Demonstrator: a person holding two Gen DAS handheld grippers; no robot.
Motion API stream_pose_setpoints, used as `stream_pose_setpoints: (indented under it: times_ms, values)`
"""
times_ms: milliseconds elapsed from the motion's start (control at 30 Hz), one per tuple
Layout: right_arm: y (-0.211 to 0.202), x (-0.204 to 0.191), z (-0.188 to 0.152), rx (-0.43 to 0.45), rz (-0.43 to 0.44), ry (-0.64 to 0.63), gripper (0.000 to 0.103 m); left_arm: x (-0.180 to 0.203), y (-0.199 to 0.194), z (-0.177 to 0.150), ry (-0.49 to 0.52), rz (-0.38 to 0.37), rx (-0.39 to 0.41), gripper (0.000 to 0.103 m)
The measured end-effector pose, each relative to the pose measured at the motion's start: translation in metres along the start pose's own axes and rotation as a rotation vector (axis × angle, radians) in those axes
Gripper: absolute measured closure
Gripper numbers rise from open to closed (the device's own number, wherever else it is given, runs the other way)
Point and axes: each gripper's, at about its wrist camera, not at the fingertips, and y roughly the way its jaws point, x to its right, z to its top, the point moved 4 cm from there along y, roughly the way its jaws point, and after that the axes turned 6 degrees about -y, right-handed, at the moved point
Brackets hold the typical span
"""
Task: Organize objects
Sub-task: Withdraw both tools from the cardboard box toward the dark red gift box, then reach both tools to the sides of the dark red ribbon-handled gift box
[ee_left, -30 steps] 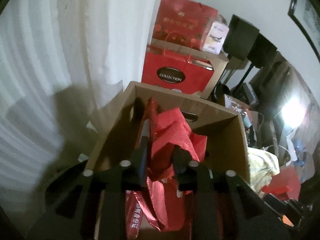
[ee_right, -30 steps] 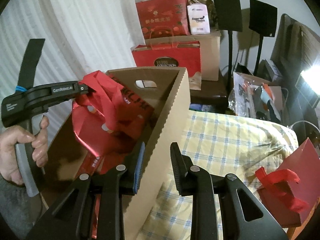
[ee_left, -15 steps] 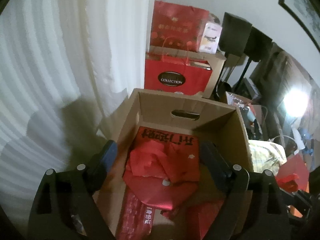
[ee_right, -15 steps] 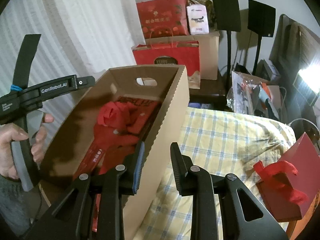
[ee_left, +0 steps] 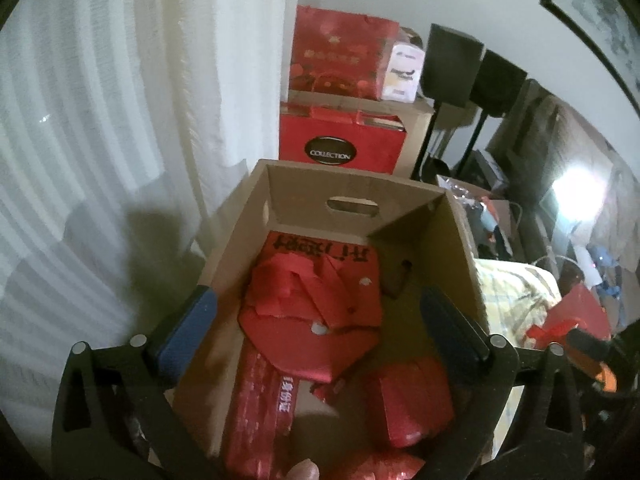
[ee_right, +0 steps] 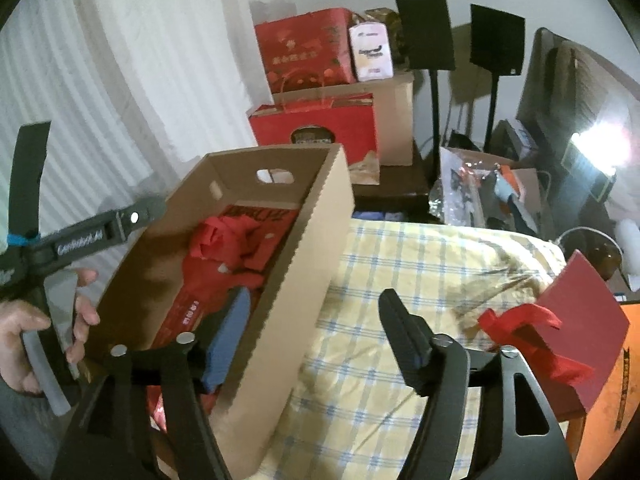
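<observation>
Both grippers, left (ee_left: 320, 326) and right (ee_right: 316, 338), are opening, empty; soft red bags (ee_left: 316, 312) look light; grip handles.

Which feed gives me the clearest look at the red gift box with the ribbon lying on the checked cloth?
The right wrist view: the red gift box lies in full sight on the checked cloth, ribbon on top. The left wrist view catches only a small, dim corner of it at the right edge, beyond the cardboard box.
</observation>
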Motion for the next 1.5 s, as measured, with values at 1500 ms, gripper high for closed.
stream_pose_setpoints:
  times_ms: [1500]
  values:
    - [-0.109, 0.105, -0.055, 0.073, -0.207, 0.123, 0.001, 0.17, -0.071, -0.082, 0.215, -0.306, -0.032, 0.0]
